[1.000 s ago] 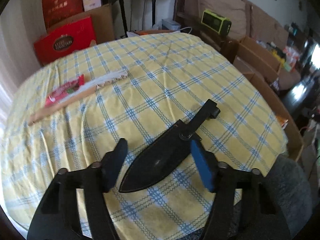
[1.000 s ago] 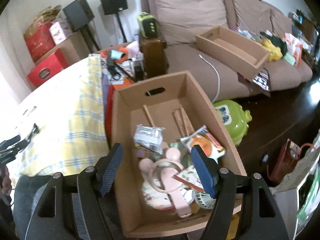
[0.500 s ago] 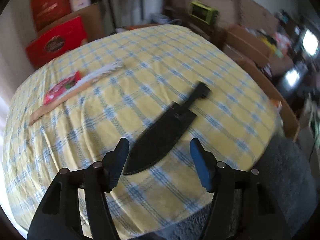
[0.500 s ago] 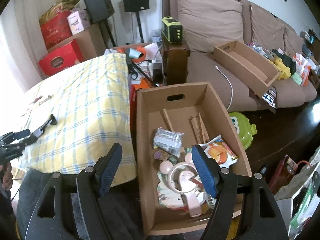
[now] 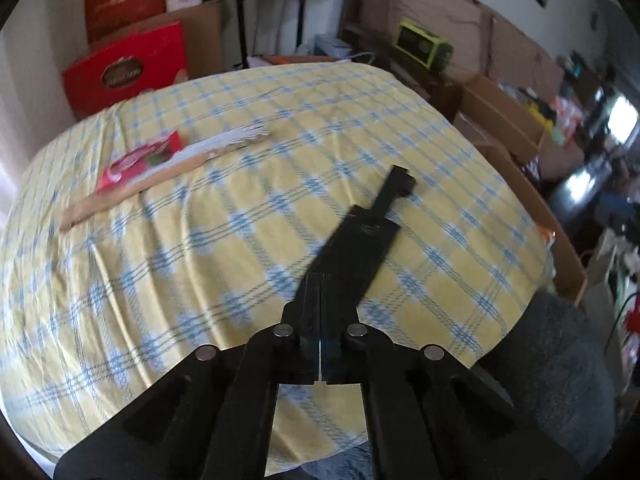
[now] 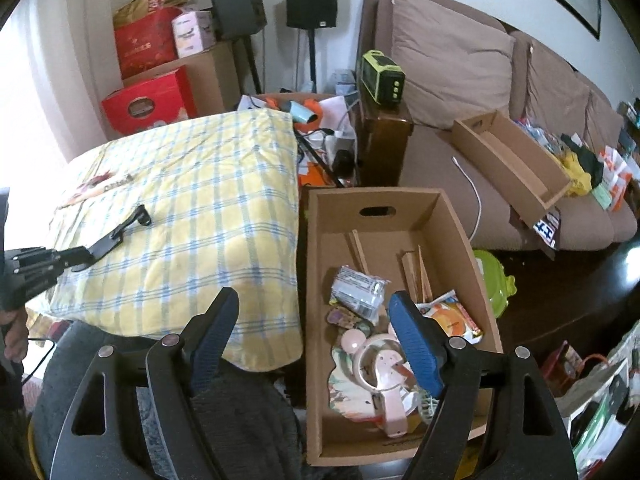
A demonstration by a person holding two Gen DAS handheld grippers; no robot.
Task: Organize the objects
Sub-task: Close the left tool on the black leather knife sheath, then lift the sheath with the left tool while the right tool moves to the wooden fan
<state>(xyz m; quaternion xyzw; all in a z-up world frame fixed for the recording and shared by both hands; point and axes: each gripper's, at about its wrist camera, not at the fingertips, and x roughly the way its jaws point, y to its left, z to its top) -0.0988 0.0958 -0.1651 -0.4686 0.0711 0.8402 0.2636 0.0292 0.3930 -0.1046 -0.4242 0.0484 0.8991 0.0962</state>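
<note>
The black sheath is pinched at its wide end by the left gripper, whose jaws are pressed together on it, over the near part of the checked tablecloth. The right gripper is held with jaws spread and empty, above the cardboard box standing beside the tablecloth's edge.

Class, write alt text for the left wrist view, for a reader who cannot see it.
The left claw is shut on the tip of a black sheath, which lies on a yellow and blue checked tablecloth. Farther back on the cloth lie a red packet and a long wooden stick.
</note>
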